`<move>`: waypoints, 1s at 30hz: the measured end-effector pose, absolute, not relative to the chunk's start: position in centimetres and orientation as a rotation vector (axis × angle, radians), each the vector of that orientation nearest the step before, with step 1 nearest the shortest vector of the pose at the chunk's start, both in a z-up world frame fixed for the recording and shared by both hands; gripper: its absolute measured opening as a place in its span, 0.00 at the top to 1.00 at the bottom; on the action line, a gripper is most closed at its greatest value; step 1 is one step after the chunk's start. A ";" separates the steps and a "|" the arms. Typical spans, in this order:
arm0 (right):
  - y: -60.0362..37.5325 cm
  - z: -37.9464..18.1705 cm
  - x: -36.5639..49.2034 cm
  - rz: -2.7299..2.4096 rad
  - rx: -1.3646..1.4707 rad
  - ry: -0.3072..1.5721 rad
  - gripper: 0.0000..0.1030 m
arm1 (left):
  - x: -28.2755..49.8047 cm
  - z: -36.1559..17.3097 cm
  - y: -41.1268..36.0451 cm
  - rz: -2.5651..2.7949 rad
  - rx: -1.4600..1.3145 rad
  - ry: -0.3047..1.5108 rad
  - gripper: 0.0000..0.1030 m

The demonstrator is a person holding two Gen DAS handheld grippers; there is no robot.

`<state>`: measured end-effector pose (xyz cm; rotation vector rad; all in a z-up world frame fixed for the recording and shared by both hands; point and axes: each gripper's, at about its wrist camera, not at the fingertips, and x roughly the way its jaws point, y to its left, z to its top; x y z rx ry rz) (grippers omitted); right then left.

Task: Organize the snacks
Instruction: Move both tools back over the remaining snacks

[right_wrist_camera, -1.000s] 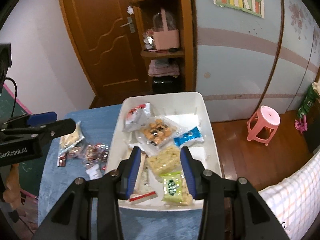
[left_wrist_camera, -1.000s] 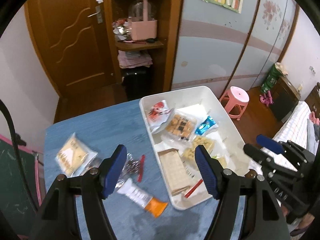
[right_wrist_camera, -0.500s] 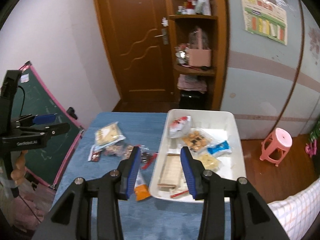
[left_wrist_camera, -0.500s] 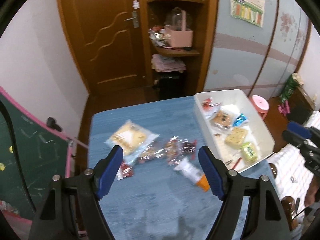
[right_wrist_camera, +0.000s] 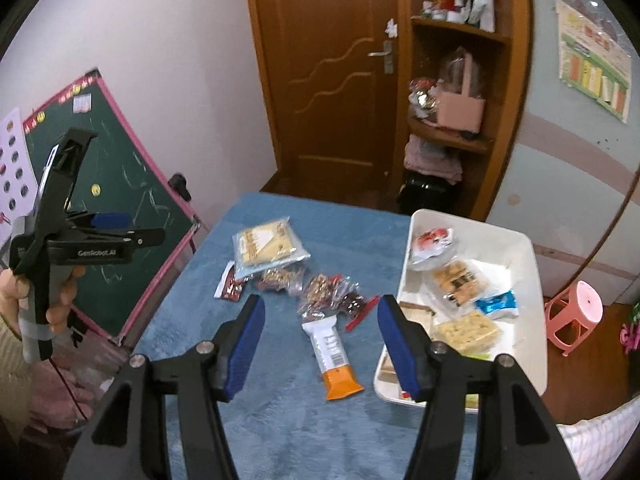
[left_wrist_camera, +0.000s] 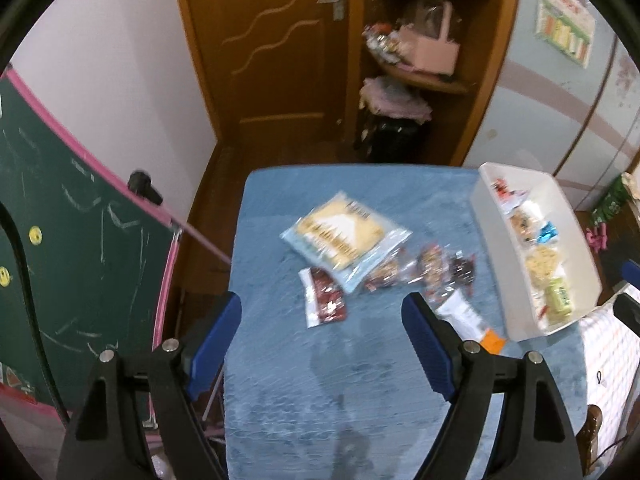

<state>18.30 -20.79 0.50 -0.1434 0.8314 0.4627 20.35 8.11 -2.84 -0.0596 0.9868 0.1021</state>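
Note:
Loose snacks lie on the blue table: a big yellow cracker bag [left_wrist_camera: 344,232] [right_wrist_camera: 268,244], a red packet [left_wrist_camera: 326,300] [right_wrist_camera: 230,284], clear bags of nuts [left_wrist_camera: 432,268] [right_wrist_camera: 324,288] and a white-and-orange bar [left_wrist_camera: 468,316] [right_wrist_camera: 334,352]. The white tray [left_wrist_camera: 480,196] [right_wrist_camera: 528,248] on the right holds several packs. My left gripper [left_wrist_camera: 320,312] hovers above the red packet, jaws opening, nothing between them. My right gripper [right_wrist_camera: 322,304] hangs above the bar beside the tray, jaws opening and empty. A hand holds the left gripper [right_wrist_camera: 108,228] at the table's left side.
A green chalkboard [left_wrist_camera: 80,240] with a pink frame leans close to the table's left edge. Behind the table stand a wooden door [right_wrist_camera: 328,80] and a corner shelf [right_wrist_camera: 452,128]. A pink stool [right_wrist_camera: 576,316] and a bed edge [right_wrist_camera: 600,440] are on the right.
Both grippers have swung left, away from the tray and over the loose snacks. Both sets of jaws stand wider, the right one markedly so.

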 end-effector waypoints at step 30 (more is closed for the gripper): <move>-13.4 -19.1 25.3 0.447 -0.358 1.267 0.42 | 29.4 -22.5 9.4 0.115 -0.221 1.263 0.21</move>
